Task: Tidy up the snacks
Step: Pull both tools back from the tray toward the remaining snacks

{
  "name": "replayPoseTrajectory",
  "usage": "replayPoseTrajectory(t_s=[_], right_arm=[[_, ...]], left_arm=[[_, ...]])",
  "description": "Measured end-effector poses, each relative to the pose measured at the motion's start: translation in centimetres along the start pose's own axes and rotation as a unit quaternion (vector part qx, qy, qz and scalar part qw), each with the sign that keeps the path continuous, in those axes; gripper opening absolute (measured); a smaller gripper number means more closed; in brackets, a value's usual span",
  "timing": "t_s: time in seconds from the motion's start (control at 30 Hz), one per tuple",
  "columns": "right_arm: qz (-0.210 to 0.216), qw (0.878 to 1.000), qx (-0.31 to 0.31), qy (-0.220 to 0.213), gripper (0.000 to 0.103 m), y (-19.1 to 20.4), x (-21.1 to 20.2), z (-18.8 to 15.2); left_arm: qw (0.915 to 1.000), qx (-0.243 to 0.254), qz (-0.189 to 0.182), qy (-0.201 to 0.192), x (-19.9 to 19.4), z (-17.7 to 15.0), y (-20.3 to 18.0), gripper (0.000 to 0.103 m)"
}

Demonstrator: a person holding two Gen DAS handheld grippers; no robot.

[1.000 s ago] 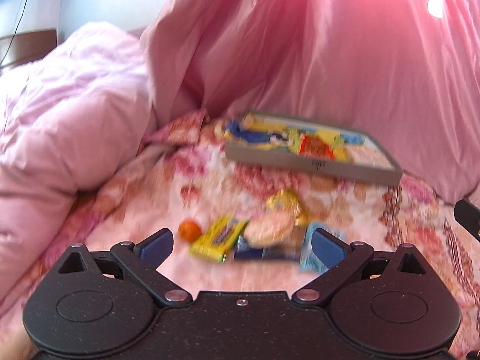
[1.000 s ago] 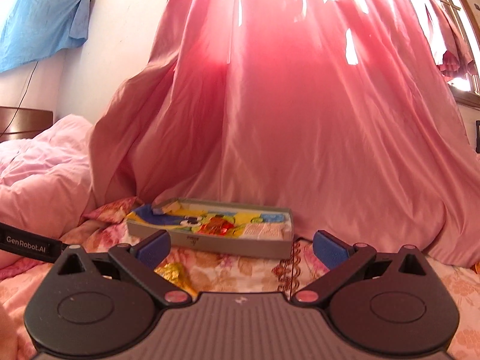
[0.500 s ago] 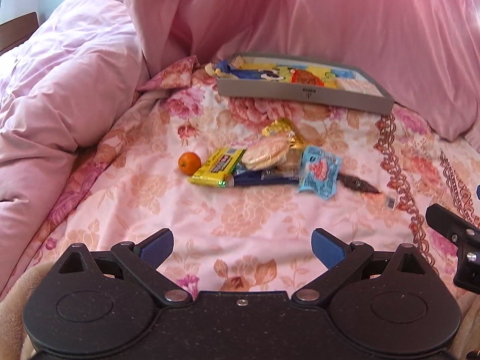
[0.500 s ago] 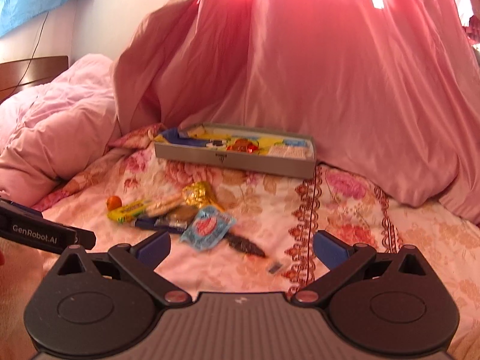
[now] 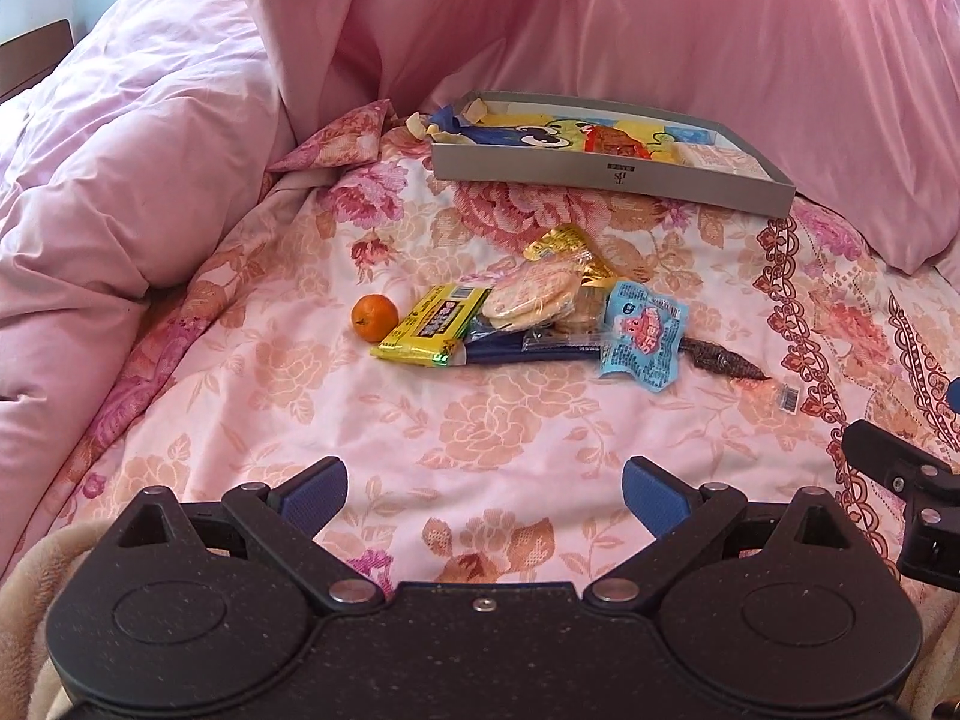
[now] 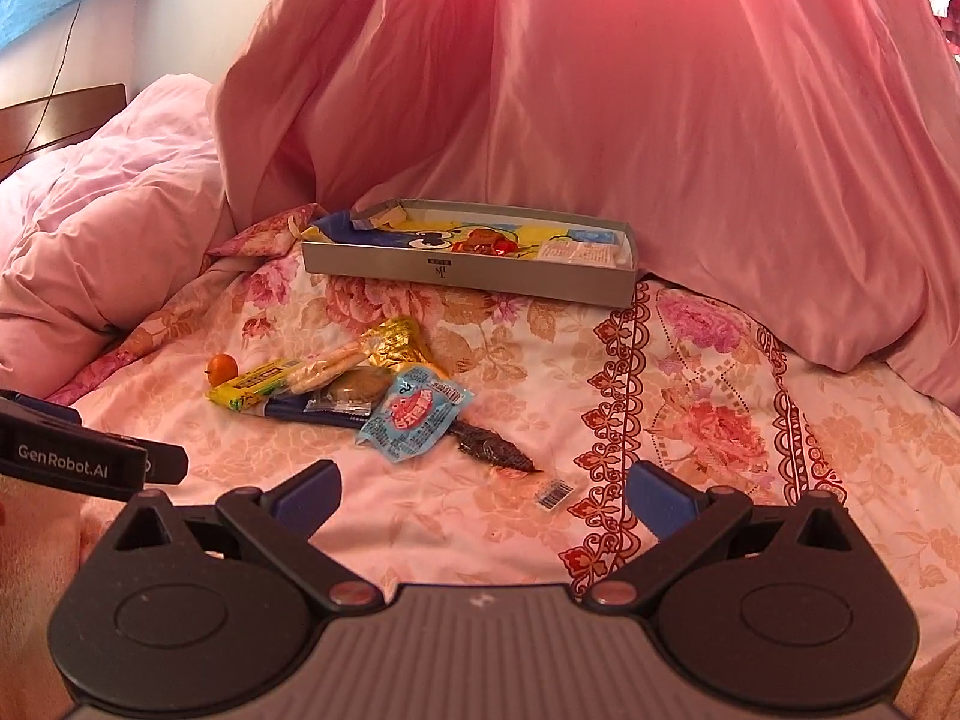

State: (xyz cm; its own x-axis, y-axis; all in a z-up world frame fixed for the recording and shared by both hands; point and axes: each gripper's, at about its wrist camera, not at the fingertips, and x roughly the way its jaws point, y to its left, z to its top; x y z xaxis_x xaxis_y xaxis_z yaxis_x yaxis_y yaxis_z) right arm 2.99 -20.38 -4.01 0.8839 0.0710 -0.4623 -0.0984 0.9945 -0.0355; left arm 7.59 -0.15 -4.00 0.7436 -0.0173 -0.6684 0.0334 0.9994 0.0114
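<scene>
- The snack pile (image 5: 528, 318) lies in the middle of the floral bedsheet (image 5: 480, 420), strung out roughly left to right, well short of the grey box (image 5: 612, 177) at the far edge by the pink curtain (image 6: 600, 90).
- A yellow wrapper (image 5: 435, 327) angles up and to the right; a dark blue bar (image 5: 528, 353) runs crosswise beneath the pile.
- A round pale cracker pack (image 5: 531, 294) sits on top, a gold wrapper (image 5: 561, 249) behind it.
- A light blue packet (image 5: 642, 342) with a pink cartoon overlaps a dark pointed piece (image 5: 723, 360) aimed right (what it is, I cannot tell).
- A small orange (image 5: 374, 317) rests just left of the yellow wrapper.
- The left gripper (image 5: 485, 492) and right gripper (image 6: 483, 495) hover spread wide, grasping nothing.
</scene>
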Motion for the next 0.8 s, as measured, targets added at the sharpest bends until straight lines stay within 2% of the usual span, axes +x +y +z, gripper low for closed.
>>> replayPoseTrajectory(t_s=[0.37, 0.57, 0.67, 0.8], right_arm=[[0.014, 0.999, 0.002, 0.038, 0.103, -0.4, 2.6, 0.3], [0.025, 0.998, -0.005, 0.055, 0.103, -1.1, 4.5, 0.7], [0.038, 0.997, -0.016, 0.062, 0.103, -1.6, 5.7, 1.1], [0.065, 0.994, -0.040, 0.076, 0.103, -2.5, 7.9, 1.6]], left_arm=[[0.9998, -0.013, -0.018, 0.001, 2.3, 0.7, -0.1, 0.098], [0.9998, -0.013, -0.014, 0.008, 4.1, 1.2, -0.2, 0.098], [0.9997, -0.018, -0.014, 0.010, 5.0, 1.6, 0.0, 0.098], [0.9993, -0.016, -0.034, 0.005, 6.5, 2.4, -0.2, 0.098]])
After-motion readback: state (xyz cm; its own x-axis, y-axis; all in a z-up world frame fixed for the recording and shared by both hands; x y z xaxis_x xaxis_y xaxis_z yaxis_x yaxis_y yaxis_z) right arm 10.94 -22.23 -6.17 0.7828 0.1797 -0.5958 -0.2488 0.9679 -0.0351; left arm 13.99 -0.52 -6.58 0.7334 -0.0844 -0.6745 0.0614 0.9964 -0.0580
